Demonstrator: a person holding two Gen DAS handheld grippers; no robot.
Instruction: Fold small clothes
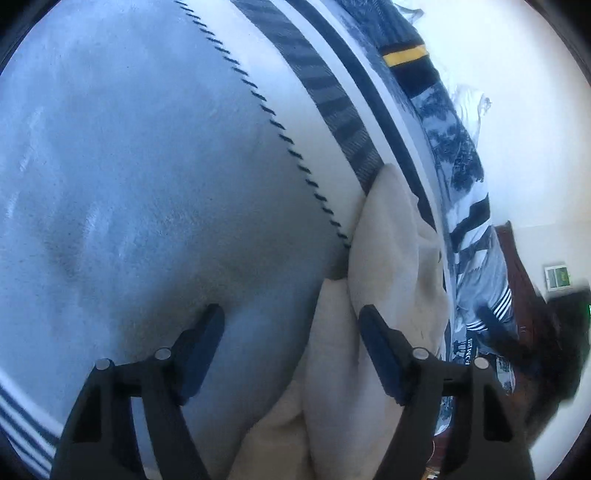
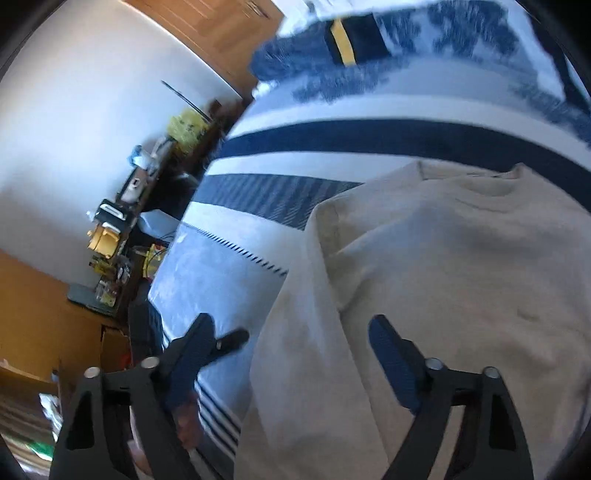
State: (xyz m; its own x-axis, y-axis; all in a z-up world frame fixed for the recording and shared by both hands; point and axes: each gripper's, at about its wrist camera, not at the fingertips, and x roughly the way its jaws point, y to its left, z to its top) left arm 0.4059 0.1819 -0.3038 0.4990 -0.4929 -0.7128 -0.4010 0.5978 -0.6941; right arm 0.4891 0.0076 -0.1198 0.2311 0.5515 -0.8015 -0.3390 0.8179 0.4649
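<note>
A cream small top [image 2: 443, 277] lies spread on the pale blue bedspread [image 2: 221, 273], its round neckline [image 2: 491, 184] toward the far side. My right gripper [image 2: 291, 343] hangs open over the top's left edge, with nothing pressed between its dark blue pads [image 2: 388, 347]. In the left wrist view the same cream top [image 1: 391, 258] shows bunched in folds along the bedspread [image 1: 129, 184]. My left gripper [image 1: 291, 332] stands open above it. The cloth lies under the gap and beneath the right finger [image 1: 376, 343], with no pad pressing on it.
Dark blue stripes [image 2: 369, 140] cross the bedspread. Beyond them lies a blue patterned cover with a yellow band [image 2: 345, 44]. A cluttered dark shelf [image 2: 122, 221] and a wooden door [image 2: 207, 33] stand off the bed's side. Brown wooden furniture [image 1: 517, 266] shows at the right.
</note>
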